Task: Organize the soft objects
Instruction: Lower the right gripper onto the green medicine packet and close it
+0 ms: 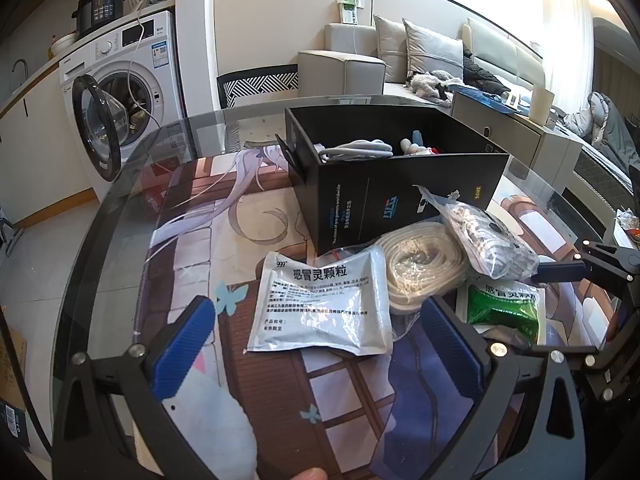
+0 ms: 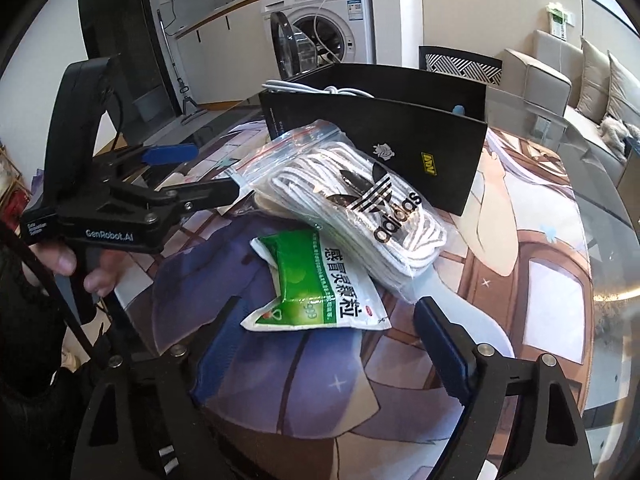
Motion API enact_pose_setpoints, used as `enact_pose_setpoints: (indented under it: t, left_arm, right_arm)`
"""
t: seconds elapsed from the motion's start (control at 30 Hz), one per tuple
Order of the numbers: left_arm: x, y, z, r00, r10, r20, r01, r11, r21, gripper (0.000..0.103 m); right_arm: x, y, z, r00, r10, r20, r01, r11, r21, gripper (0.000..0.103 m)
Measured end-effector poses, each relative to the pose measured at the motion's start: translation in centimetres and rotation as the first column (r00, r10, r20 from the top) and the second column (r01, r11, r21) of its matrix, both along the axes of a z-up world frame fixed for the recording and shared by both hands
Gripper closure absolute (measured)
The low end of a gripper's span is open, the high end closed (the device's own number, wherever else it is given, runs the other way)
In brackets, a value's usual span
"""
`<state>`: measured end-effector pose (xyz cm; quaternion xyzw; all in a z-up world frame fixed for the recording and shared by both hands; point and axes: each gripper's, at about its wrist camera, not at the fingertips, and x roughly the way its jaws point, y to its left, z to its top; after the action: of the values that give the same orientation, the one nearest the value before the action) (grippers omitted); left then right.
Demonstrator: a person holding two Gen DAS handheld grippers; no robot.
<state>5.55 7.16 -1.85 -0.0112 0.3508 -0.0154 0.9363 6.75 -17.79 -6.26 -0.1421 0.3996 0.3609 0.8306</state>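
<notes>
A black open box [image 1: 400, 192] stands on the printed mat and holds soft toys and a grey cable [image 1: 356, 148]; it also shows in the right wrist view [image 2: 380, 136]. In front of it lie a silver medicine pouch [image 1: 324, 304], a bagged coil of white rope [image 1: 420, 272], a clear bag of socks marked adidas [image 2: 360, 204] and a green medicine pouch [image 2: 316, 284]. My left gripper [image 1: 320, 352] is open, just short of the silver pouch. My right gripper [image 2: 332, 344] is open, just short of the green pouch.
The glass table's [image 1: 120, 216] curved edge runs along the left. A washing machine [image 1: 124, 80] with its door open stands beyond it, and a sofa [image 1: 400, 56] is behind the box. The left gripper's body [image 2: 120, 204] reaches in beside the socks bag.
</notes>
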Motion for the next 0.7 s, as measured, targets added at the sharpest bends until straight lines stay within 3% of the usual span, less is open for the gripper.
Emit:
enact_pose_setpoints:
  t: [0.13, 0.43, 0.7]
  left_arm:
    - [0.0, 0.0, 0.0, 1.000, 0.001, 0.000, -0.001, 1.000, -0.002, 0.000]
    - [0.1, 0.0, -0.1, 1.000, 0.001, -0.002, -0.001, 1.000, -0.004, 0.000]
    - [0.0, -0.1, -0.3, 1.000, -0.002, -0.006, 0.002, 1.000, -0.005, 0.000]
  right_arm:
    - [1.0, -1.1, -0.2, 0.996, -0.066, 0.058, 0.071, 0.994, -0.079, 0.016]
    - [2.2, -5.2, 0.2, 0.981, -0.164, 0.101, 0.175, 0.978, -0.113, 0.014]
    - [1.4, -5.1, 0.4, 0.993, -0.119, 0.015, 0.119, 0.993, -0.024, 0.013]
